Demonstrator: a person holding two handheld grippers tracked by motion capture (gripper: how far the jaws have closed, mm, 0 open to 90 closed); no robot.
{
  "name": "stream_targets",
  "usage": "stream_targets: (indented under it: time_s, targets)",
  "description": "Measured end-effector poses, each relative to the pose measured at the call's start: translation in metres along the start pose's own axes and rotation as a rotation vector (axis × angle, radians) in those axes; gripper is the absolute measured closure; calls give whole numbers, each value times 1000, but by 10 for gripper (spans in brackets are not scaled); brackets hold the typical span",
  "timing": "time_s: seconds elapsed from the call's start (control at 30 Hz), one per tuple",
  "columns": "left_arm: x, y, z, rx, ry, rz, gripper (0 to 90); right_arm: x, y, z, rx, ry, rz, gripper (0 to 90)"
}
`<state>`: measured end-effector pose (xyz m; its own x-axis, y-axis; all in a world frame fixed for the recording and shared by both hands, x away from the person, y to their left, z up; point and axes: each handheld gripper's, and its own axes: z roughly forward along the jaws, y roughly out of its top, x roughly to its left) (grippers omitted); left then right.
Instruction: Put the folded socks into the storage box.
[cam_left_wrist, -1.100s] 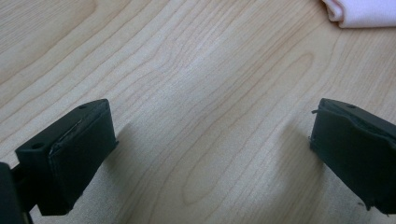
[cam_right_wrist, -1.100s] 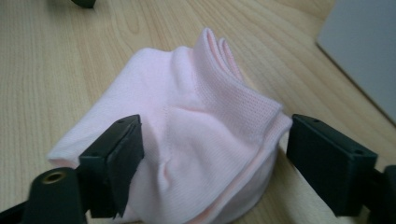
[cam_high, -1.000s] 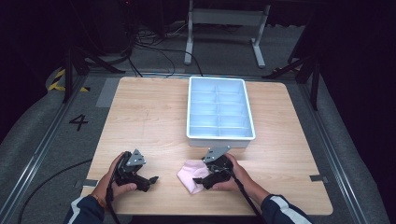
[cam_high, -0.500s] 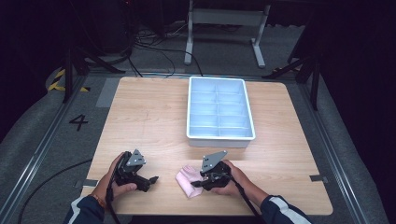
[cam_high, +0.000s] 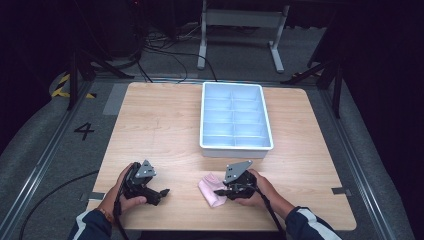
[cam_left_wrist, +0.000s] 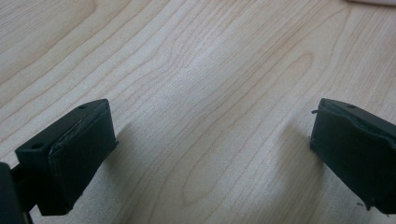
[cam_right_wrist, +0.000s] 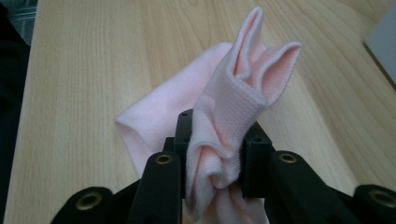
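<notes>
Pink cloth (cam_right_wrist: 224, 121) pinched in our right gripper (cam_right_wrist: 218, 154); left gripper (cam_left_wrist: 205, 154) spread, empty. Lift slowly, fold bunches.

The right gripper (cam_high: 220, 192) is drawing back toward the person's edge of the table (cam_high: 165, 125), moving away from the white tray (cam_high: 236, 145) it was close to a second ago. It is dragging the pink cloth (cam_high: 211, 189) along with it, so the cloth is now lying nearer the front edge and a little further left than before. The cloth is also bunching up: earlier it was spread flatter beside the hand, and now a fold of it is standing up between the closed jaws in the right gripper view.
</notes>
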<state>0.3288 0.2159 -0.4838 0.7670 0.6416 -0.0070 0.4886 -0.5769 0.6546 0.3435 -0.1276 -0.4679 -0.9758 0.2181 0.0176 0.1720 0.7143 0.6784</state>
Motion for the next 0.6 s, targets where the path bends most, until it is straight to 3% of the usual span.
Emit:
stream_targets:
  time_s: [0.17, 0.6]
  targets:
    - [0, 0, 0, 0, 0, 0, 2, -4, -7, -9, 2, -21, 6, 743]
    - [0, 0, 0, 0, 0, 0, 2, -9, -14, -39, -62, -73, 22, 745]
